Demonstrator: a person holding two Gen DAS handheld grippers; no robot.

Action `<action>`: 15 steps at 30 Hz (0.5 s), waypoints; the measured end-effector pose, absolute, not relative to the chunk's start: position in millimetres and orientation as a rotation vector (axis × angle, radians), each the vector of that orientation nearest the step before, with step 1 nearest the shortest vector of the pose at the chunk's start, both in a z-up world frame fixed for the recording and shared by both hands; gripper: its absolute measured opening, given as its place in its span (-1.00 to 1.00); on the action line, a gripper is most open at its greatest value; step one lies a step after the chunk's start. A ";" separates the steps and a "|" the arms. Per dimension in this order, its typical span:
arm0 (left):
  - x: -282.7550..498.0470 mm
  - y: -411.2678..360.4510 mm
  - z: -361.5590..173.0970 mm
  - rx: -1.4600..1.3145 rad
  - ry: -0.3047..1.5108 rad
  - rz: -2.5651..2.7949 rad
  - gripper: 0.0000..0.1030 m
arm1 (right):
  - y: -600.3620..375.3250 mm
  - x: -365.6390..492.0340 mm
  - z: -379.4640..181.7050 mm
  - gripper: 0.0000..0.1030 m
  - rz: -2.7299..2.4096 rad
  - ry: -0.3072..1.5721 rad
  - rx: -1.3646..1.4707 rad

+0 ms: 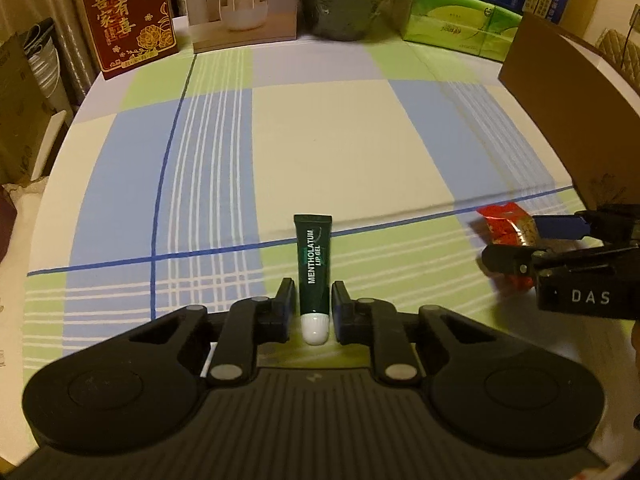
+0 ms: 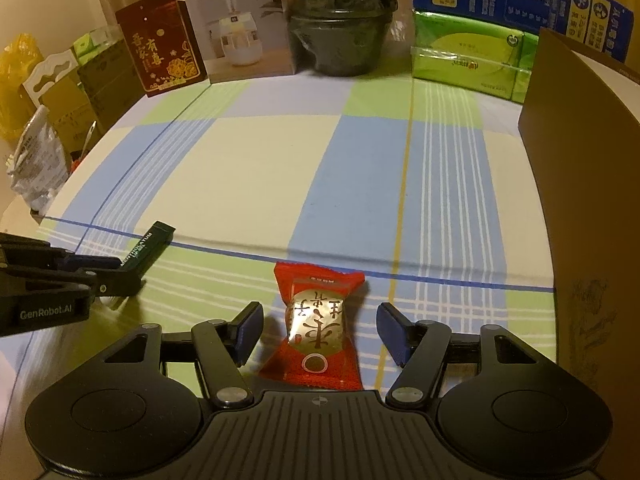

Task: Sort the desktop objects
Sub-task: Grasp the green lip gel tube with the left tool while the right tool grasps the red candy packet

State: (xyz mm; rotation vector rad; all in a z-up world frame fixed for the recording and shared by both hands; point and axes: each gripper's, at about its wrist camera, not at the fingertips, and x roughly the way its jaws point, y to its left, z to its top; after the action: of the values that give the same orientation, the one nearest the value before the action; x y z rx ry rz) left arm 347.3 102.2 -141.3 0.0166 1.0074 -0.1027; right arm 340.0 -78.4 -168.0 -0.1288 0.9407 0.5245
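On the checked cloth [image 1: 320, 132], dark-green white-capped lip-gel tube [image 1: 314, 264].

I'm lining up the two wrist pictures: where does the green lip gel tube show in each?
Left wrist: the lip gel tube stands at bottom centre, white cap nearest the camera, between the left tool's pads.
Right wrist: the same tube sits at the left edge, slanting out of the left tool.
Shared landmark: the white humidifier box at the table's far side.
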 end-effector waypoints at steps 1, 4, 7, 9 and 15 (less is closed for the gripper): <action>348.4 102.1 -141.3 0.016 1.009 -0.097 -0.69 | -77.8 339.8 -168.4 0.19 0.524 0.939 -0.133; 351.0 99.9 -141.2 0.036 1.014 -0.098 -0.67 | -75.9 338.8 -169.3 0.19 0.528 0.930 -0.157; 355.1 96.6 -141.2 0.061 1.026 -0.101 -0.67 | -73.3 335.7 -170.6 0.17 0.533 0.917 -0.193; 357.4 95.3 -142.1 0.062 1.027 -0.106 -0.67 | -71.5 333.4 -171.1 0.01 0.532 0.903 -0.224; 358.3 86.4 -143.8 0.092 1.025 -0.133 -0.74 | -71.3 332.8 -170.3 -0.47 0.555 0.898 -0.253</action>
State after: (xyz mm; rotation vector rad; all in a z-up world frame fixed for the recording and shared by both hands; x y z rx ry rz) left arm 358.3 86.4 -143.8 0.0921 1.0254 -0.1331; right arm 332.8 -71.3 -170.3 -0.2529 0.8976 0.5552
